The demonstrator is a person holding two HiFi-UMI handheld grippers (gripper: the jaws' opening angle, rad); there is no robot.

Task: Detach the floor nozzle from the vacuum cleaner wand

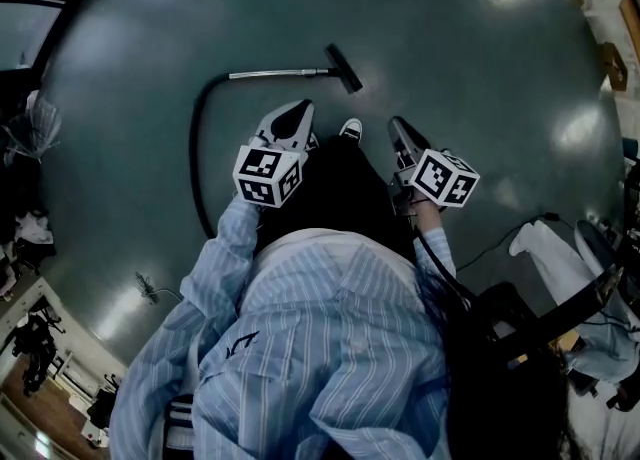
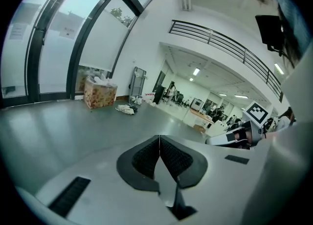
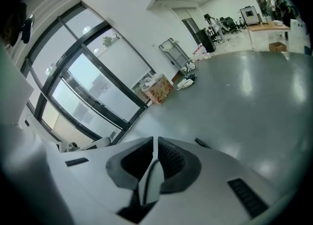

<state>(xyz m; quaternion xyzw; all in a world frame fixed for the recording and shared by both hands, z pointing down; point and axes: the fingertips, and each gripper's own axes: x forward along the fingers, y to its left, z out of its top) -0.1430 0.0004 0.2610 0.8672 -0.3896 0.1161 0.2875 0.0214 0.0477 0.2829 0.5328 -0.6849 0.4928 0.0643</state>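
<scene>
- From the head view, I looked steeply down over a striped shirt at a grey-green floor (image 1: 470,38).
- The vacuum cleaner wand (image 1: 272,74), a shiny metal tube, lay flat on that floor ahead of me, with a black hose (image 1: 197,163) curving back from its left end.
- The floor nozzle (image 1: 343,68), a short dark bar, sat at the wand's right end and appeared joined to it.
- The left gripper (image 1: 297,118) was held in the air above the floor, well apart from the wand. Its jaws were clenched together with nothing between them.
- The right gripper (image 1: 399,132) was held beside it, with a shoe (image 1: 351,129) showing between the two. It too was clenched on nothing.
- Both gripper views showed only open floor and a bright hall beyond the closed jaws. Neither showed the vacuum.
- I judged the task not yet begun. The whole job was left: reaching down, grasping the wand and the nozzle, and pulling them apart.
</scene>
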